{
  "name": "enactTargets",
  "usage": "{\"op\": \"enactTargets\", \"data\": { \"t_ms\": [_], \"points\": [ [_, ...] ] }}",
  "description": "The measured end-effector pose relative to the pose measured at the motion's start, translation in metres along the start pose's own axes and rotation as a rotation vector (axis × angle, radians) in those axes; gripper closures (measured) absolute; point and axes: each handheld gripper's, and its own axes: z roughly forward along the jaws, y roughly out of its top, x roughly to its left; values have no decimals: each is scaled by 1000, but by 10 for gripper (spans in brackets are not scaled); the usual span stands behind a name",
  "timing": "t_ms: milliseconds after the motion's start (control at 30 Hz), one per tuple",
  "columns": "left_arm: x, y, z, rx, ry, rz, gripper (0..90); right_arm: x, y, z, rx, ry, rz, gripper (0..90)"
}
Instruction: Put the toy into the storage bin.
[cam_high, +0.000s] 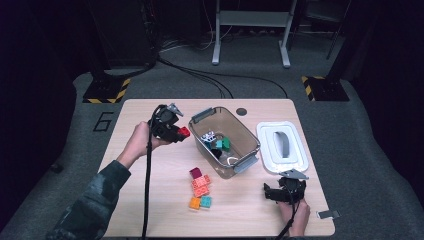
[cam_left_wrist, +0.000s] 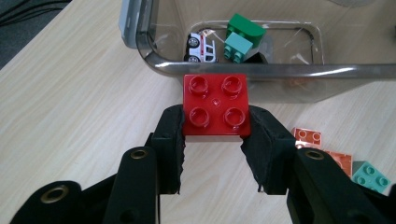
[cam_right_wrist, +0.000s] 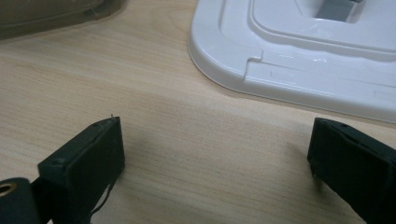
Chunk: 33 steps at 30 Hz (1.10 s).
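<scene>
The left gripper (cam_left_wrist: 215, 140) clamps a red brick (cam_left_wrist: 215, 105) by its sides, studs up, just short of the clear bin's (cam_left_wrist: 243, 70) near rim; its own view shows a toy car (cam_left_wrist: 201, 46) and green bricks (cam_left_wrist: 243, 35) inside. From above, loose bricks (cam_high: 200, 189) lie before the bin, the white lid (cam_high: 282, 147) to its right. The right gripper (cam_high: 285, 192) rests on the table (cam_right_wrist: 187, 140), jaws wide and empty.
</scene>
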Motion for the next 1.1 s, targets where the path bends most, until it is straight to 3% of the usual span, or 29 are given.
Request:
{"op": "enactTargets", "data": {
  "t_ms": [567, 933, 1100],
  "points": [
    [7, 42, 16, 110, -21, 22, 588, 0, 0, 0, 0, 0, 0, 29],
    [2, 67, 36, 238, -27, 57, 588, 0, 0, 0, 1, 1, -1, 29],
    [1, 73, 44, 280, -43, 53, 588, 0, 0, 0, 0, 1, -2, 29]
  ]
}}
